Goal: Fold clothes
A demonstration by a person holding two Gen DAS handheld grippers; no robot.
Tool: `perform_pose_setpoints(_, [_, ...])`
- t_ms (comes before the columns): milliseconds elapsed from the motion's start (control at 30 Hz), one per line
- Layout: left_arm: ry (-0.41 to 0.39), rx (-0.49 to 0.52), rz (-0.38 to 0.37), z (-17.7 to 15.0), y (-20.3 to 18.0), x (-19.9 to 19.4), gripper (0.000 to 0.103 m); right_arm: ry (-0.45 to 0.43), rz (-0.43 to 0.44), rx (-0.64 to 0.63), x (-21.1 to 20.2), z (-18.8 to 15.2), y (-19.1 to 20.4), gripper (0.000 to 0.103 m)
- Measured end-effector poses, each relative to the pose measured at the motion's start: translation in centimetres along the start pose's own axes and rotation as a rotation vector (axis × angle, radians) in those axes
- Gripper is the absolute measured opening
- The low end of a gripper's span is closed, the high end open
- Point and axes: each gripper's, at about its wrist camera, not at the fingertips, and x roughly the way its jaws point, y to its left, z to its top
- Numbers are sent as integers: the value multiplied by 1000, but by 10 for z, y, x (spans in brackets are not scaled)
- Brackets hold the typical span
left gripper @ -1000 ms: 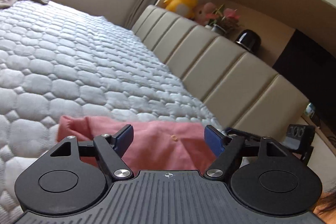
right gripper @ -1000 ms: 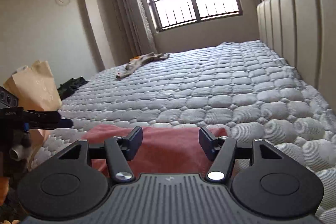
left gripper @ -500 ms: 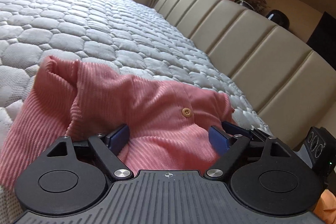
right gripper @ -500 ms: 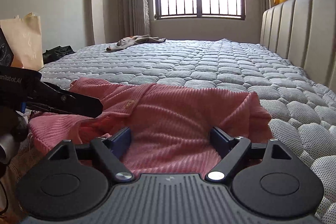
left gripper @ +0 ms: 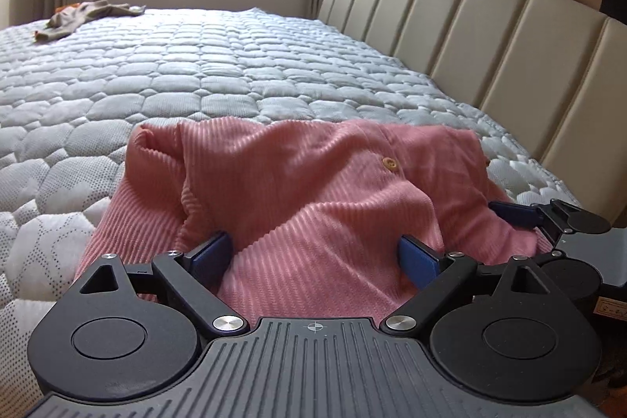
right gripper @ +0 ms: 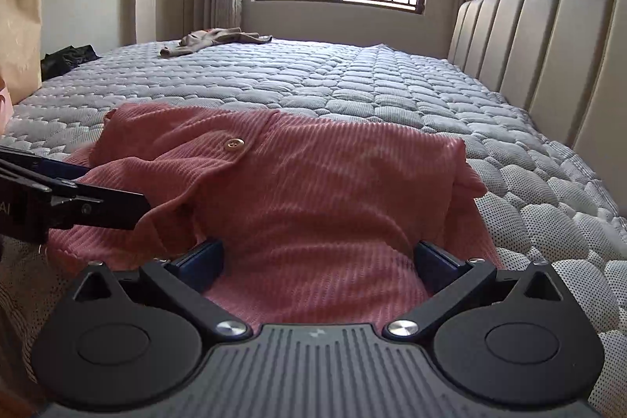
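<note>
Left wrist view: the left gripper (left gripper: 315,255), its jaws just opened wide, straddles a pink top (left gripper: 313,190) lying rumpled low in the frame on the quilted bed (left gripper: 219,65), gripping nothing. Right wrist view: the right gripper (right gripper: 319,259), jaws likewise just spread and released, sits over the top (right gripper: 313,183), the left gripper (right gripper: 98,204) entering at left.
</note>
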Motion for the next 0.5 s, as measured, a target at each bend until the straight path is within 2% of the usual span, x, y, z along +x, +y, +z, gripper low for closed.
perform_pose_setpoints(100, [-15, -25, -9, 3, 2, -7, 95, 29, 25, 22, 2, 3, -6, 103])
perform_pose_setpoints(200, [-66, -66, 9, 11, 7, -23, 96, 30, 23, 15, 1, 2, -5, 103])
perform_pose_setpoints(300, [-111, -113, 89, 15, 20, -35, 98, 29, 20, 14, 1, 1, -4, 103])
perform_pose_setpoints(433, [-59, -263, 213, 6, 54, -34, 98, 24, 21, 19, 0, 1, -4, 103])
perform_pose_setpoints(500, [-17, -364, 225, -4, 70, -31, 98, 22, 21, 24, 1, 1, -4, 103])
